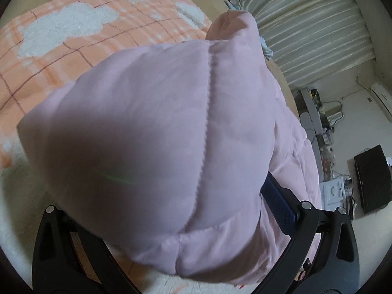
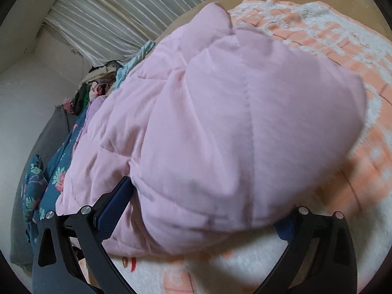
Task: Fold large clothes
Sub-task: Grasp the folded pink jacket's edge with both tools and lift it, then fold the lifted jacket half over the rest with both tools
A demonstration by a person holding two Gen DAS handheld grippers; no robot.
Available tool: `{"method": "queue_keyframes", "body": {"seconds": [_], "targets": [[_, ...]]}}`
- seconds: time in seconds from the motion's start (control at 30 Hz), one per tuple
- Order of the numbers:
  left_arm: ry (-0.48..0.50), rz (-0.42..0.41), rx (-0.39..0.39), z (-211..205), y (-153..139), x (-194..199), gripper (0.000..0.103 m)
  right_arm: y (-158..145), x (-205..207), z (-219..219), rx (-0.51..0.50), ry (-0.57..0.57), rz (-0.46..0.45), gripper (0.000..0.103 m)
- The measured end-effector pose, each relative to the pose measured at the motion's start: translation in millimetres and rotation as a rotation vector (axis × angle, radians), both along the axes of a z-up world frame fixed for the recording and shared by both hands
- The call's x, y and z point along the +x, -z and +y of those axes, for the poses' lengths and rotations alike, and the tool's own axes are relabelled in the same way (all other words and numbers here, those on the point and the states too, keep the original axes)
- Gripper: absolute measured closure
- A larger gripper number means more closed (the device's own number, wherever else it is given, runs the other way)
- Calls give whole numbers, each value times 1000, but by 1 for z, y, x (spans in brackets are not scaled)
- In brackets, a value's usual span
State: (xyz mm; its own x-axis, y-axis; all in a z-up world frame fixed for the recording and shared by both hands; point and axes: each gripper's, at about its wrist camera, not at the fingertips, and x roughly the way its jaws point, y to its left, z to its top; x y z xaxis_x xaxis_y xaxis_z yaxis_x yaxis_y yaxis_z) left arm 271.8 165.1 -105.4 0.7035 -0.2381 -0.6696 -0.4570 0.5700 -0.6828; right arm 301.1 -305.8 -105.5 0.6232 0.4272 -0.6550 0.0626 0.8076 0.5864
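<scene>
Presently, left gripper (image 1: 171, 210) and right gripper (image 2: 201, 210) both point along the bed over the peach checked blanket (image 1: 80, 39). Each has its fingers spread wide around the bulging pink quilted garment (image 1: 152, 127), which fills the gap; grip contact cannot be confirmed.

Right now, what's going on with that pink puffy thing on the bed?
A person is folding a pink quilted jacket on a bed covered by an orange checked blanket, using a handheld gripper in each hand. The left gripper and the right gripper each have a bulky fold of the jacket between their fingers, apparently lifted above the blanket. The padding hides the fingertips, so how tightly either grips is unclear. A heap of other clothes lies beside the jacket by the curtain.
</scene>
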Motion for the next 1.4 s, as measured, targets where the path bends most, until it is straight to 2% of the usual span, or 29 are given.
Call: {"method": "queue_keyframes", "body": {"seconds": [0.1, 0.17, 0.23, 0.27, 0.33, 0.43, 0.53, 0.77, 0.9, 1.13, 1.4], "targets": [[-2, -11, 24, -4, -2, 3, 10, 2, 7, 1, 18, -2, -24, 6], [8, -23, 62, -8, -7, 5, 18, 1, 6, 3, 18, -17, -48, 16], [20, -36, 112, -12, -15, 7, 33, -2, 7, 6, 10, -38, -74, 33], [24, -43, 129, -14, -17, 8, 37, -5, 6, 9, -5, -49, -89, 37], [38, -58, 181, -21, -27, 9, 52, -13, 4, 15, -46, -78, -124, 50], [60, -68, 261, -31, -40, 16, 65, -20, 3, 21, -84, -98, -148, 58], [80, -83, 338, -39, -54, 16, 71, -28, 2, 26, -134, -114, -171, 63], [127, -126, 438, -47, -78, 9, 75, -48, -3, 31, -207, -153, -218, 67], [145, -146, 483, -50, -93, 3, 76, -66, -14, 39, -279, -184, -280, 70], [184, -177, 534, -52, -115, -15, 76, -92, -46, 46, -365, -225, -355, 71], [197, -172, 545, -48, -125, -44, 76, -106, -86, 46, -411, -252, -388, 72]]}}
